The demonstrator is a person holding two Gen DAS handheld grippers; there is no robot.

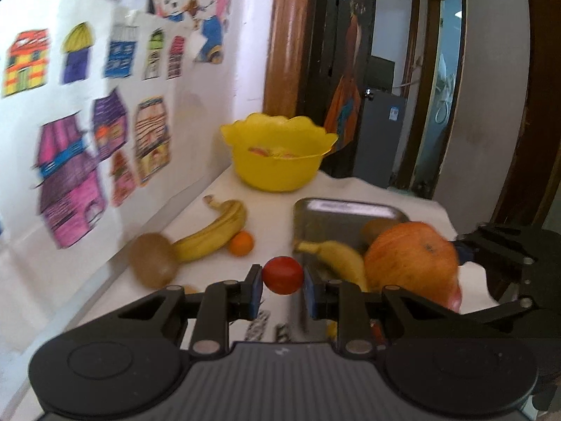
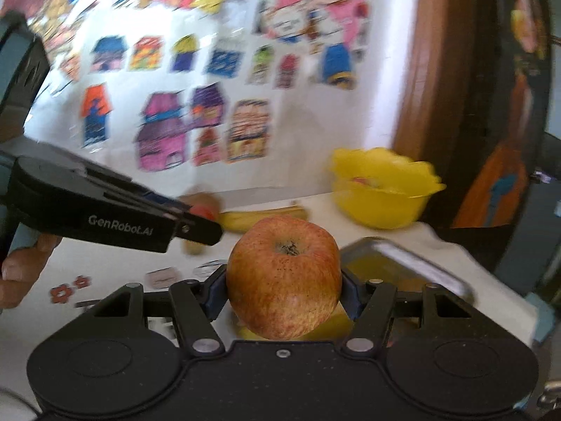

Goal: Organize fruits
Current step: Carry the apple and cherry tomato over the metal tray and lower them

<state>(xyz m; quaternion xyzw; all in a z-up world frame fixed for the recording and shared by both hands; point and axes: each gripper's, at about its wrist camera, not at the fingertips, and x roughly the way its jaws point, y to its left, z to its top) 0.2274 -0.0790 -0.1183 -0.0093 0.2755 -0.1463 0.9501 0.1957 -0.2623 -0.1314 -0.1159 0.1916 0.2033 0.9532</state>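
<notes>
A home, children's coloured house drawings [image 1: 70,161] taped on the white wall [image 1: 210,122], wooden door frame [image 1: 287,35], hallway with doorways [image 1: 396,70] beyond

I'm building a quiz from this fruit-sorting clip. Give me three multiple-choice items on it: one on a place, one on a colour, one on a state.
1. Where does the loose kiwi lie?
A. in the metal tray
B. on the table beside a banana
C. in the bowl

2. What colour is the scalloped bowl?
A. yellow
B. blue
C. green

3. What does the right gripper hold?
A. nothing
B. a banana
C. an apple

Answers:
1 B: the kiwi rests on the table next to the banana.
2 A: the bowl is yellow.
3 C: the right gripper clamps the apple.
</notes>
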